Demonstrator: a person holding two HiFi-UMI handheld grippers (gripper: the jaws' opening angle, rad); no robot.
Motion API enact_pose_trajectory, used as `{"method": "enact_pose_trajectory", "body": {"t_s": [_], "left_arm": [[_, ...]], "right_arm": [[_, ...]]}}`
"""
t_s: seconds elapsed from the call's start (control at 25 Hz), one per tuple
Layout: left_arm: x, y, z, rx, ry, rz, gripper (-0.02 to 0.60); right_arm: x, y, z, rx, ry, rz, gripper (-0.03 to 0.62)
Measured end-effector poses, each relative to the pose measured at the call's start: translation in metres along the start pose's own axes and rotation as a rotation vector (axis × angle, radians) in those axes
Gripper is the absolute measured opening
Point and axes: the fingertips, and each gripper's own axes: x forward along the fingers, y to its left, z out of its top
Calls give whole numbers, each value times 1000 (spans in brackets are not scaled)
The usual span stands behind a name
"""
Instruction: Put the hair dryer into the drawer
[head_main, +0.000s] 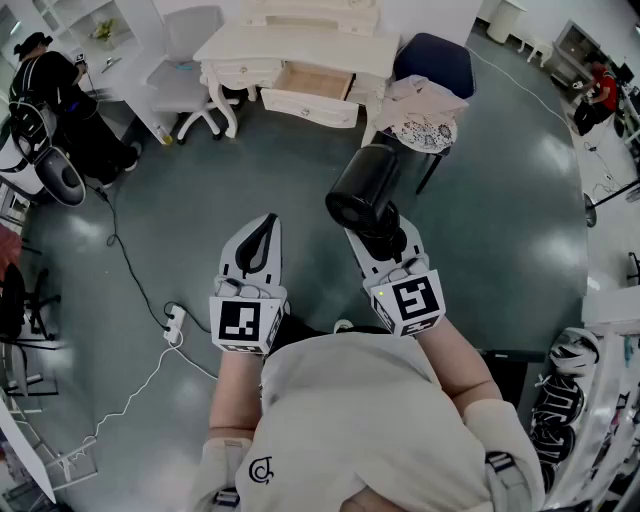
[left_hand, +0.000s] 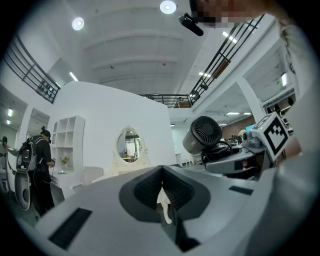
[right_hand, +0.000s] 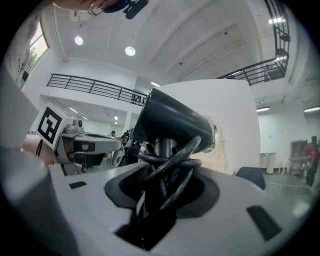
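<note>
A black hair dryer (head_main: 364, 186) stands up out of my right gripper (head_main: 378, 236), whose jaws are shut on its handle and coiled cord (right_hand: 170, 165). Its dark barrel (right_hand: 170, 122) fills the middle of the right gripper view and shows at the right of the left gripper view as a round grille (left_hand: 205, 132). My left gripper (head_main: 262, 235) is shut and holds nothing, level beside the right one. The white dressing table (head_main: 290, 50) stands ahead with its drawer (head_main: 312, 88) pulled open.
A white swivel chair (head_main: 188, 75) stands left of the table and a dark blue chair (head_main: 432, 62) with a lace cloth (head_main: 425, 128) at its right. A power strip and cable (head_main: 172, 322) lie on the floor at the left. A person (head_main: 50, 85) stands at far left.
</note>
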Motion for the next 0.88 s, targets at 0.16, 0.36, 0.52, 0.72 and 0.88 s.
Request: {"method": "enact_pose_trajectory", "body": {"t_s": [0.16,0.36,0.52,0.72,0.88], "left_arm": [[2,-3,5,5,-10,-6,12],[7,-11,8,14,-18,-8,12],[15,-17,9,-1,-18,-9,12],[31,-15,-1,-13,3,2,12],[54,0,-13,-21,15,6,12]], "right_arm": [[-1,-2,3,-7,-13,-2,167],[-4,-8,1,-4,-13,5,167],[-5,-14,2,-3,-21,14,169],[5,-29,-9,37,-1,13,169],[33,-42,-23,51,29,8,169]]}}
